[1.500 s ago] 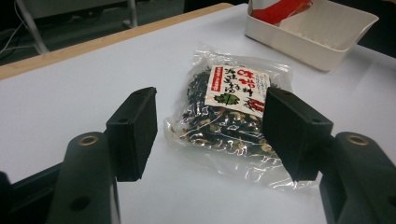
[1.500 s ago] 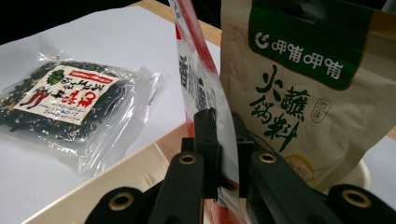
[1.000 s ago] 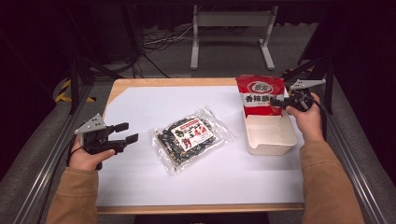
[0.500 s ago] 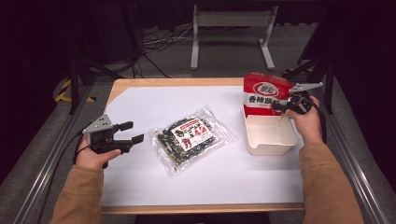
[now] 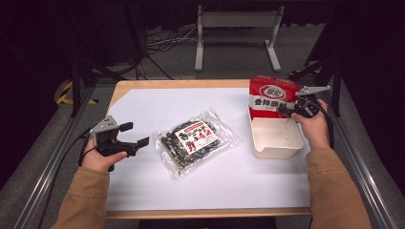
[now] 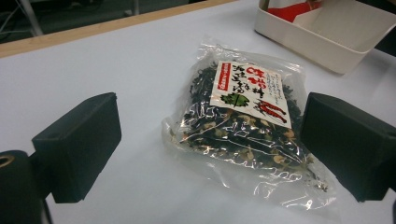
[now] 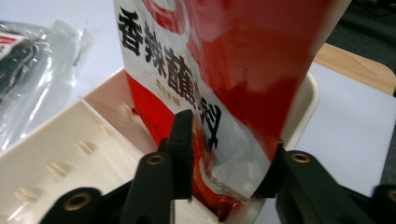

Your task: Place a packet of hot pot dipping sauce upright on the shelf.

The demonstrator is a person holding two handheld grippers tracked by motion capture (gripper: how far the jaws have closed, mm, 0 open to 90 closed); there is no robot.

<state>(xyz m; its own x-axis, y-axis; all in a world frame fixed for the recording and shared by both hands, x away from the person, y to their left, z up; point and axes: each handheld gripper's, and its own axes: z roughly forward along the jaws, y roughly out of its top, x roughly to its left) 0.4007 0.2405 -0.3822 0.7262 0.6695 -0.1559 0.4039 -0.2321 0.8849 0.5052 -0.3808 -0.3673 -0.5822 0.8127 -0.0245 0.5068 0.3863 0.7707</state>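
The red pouch with black characters on a white band stands upright in the far end of the cream tray. The right gripper has just been opening; its jaws sit loosely around the pouch's edge. The left gripper is wide apart beside the clear bag.

Glossy clear plastic bag, glossy red pouch, matt plastic tray.

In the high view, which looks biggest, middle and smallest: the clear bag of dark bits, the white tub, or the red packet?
1. Clear bag, lying flat, looks biggest.
2. White tub next.
3. Red packet looks smallest, but it stands in the tub with its bottom hidden, so the last two are unsure.
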